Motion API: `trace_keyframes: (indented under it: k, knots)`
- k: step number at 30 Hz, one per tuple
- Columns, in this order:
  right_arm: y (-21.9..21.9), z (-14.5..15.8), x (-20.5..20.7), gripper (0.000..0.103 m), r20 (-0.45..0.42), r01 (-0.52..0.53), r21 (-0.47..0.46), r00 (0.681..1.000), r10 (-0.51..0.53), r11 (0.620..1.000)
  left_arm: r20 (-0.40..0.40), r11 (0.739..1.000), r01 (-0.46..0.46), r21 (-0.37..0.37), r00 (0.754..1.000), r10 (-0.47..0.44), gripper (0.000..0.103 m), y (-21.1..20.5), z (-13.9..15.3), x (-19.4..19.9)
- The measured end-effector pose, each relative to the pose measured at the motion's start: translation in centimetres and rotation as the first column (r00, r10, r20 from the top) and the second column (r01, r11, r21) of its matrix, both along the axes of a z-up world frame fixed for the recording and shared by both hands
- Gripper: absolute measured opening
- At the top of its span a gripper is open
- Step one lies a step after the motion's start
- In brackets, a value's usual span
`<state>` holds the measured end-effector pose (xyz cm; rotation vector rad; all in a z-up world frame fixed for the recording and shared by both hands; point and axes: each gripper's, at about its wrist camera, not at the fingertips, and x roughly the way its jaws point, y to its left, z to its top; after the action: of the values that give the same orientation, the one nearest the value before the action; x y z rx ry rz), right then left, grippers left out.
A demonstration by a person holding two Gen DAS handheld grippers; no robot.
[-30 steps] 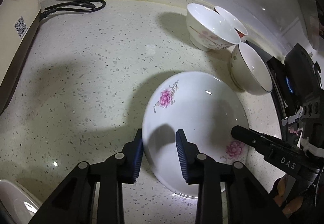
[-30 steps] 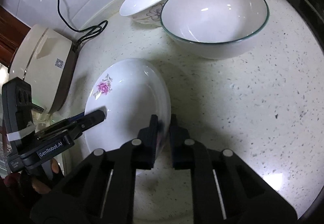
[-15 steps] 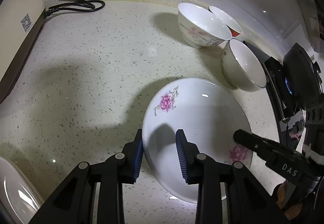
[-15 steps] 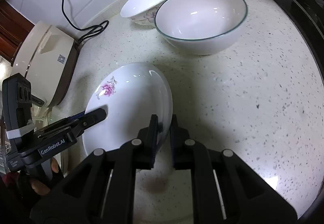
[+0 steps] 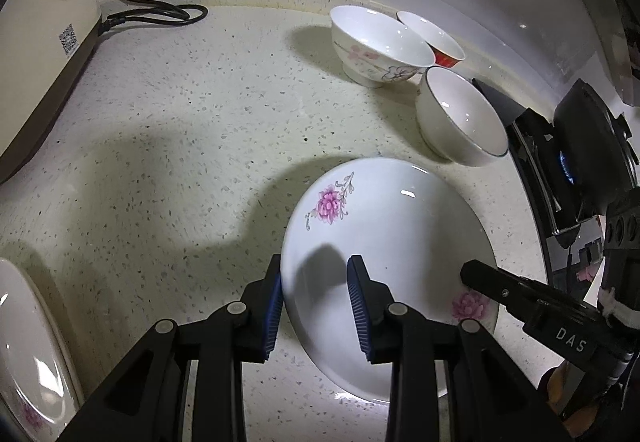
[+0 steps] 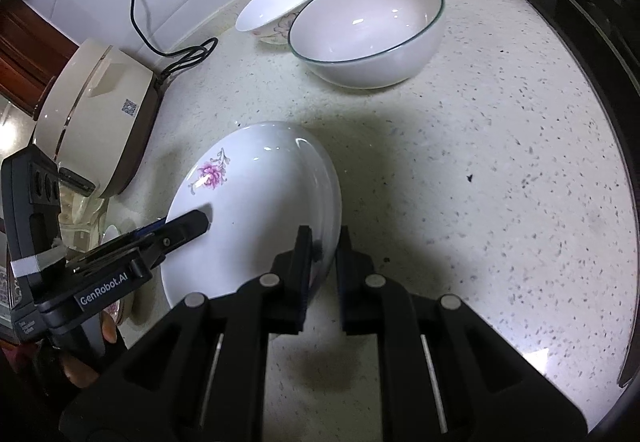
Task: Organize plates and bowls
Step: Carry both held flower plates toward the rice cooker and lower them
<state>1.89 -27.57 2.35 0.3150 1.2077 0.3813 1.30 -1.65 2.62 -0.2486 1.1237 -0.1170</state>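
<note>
A white deep plate with pink flowers [image 5: 392, 234] hangs tilted above the speckled counter, held from both sides. My left gripper [image 5: 316, 302] is shut on its left rim, one pad outside and one inside. My right gripper [image 6: 324, 258] is shut on the plate's [image 6: 256, 210] right rim; in the left wrist view its black finger [image 5: 520, 298] crosses the rim. At the back stand a floral bowl [image 5: 380, 46], a red bowl [image 5: 440, 46] and a dark-rimmed white bowl [image 5: 460, 118]. A second flowered plate [image 5: 24, 354] lies at the lower left.
A beige appliance [image 6: 96, 114] stands at the left, and its black cable [image 5: 152, 10] runs along the back wall. A black stove [image 6: 580, 22] borders the counter on the right. A person's fingers show behind each gripper.
Both grippers have carried the plate back from the bowls, which now look smaller and farther off. The second plate at the lower left shows more.
</note>
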Motion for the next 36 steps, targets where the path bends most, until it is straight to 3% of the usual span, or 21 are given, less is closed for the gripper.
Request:
trace_keyframes:
  k: [20, 29, 36]
  knots:
    - [2.5, 2.0, 0.3, 0.015, 0.05, -0.066, 0.036, 0.997, 0.064, 0.997, 0.078, 0.995, -0.092, 0.031, 0.993, 0.089, 0.032, 2.5, 2.8, -2.1]
    - [7.0, 2.9, 1.3, 0.015, 0.077, -0.166, 0.051, 0.984, 0.162, 0.985, 0.115, 0.979, -0.204, 0.029, 0.973, 0.199, 0.032, 6.6, 4.1, -4.2]
    - [11.5, 4.0, 1.0, 0.015, 0.11, -0.266, 0.065, 0.96, 0.258, 0.962, 0.141, 0.95, -0.311, 0.032, 0.942, 0.304, 0.032, 10.8, 4.9, -6.9]
